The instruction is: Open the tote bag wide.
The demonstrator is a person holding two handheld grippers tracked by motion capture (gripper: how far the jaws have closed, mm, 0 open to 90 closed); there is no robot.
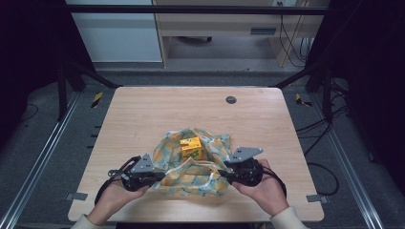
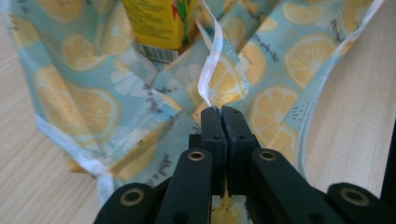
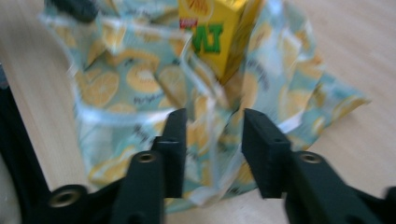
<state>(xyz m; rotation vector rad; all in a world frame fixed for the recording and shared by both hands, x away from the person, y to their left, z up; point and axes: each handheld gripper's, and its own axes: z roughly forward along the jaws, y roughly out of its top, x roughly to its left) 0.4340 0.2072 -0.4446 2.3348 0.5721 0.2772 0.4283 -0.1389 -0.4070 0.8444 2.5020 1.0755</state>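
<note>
Black grippers with grey triangular plates, black cables, pale sleeves

We see a lab. A black frame point(image 1: 191, 9) rings our wooden table point(image 1: 143, 109). Cables point(image 1: 293, 43) trail behind.

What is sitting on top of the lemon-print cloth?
A yellow carton stands upright on the lemon-print cloth, with folds bunched around its base. The left gripper is shut on the cloth's white ribbon. The table under the cloth is covered.
</note>
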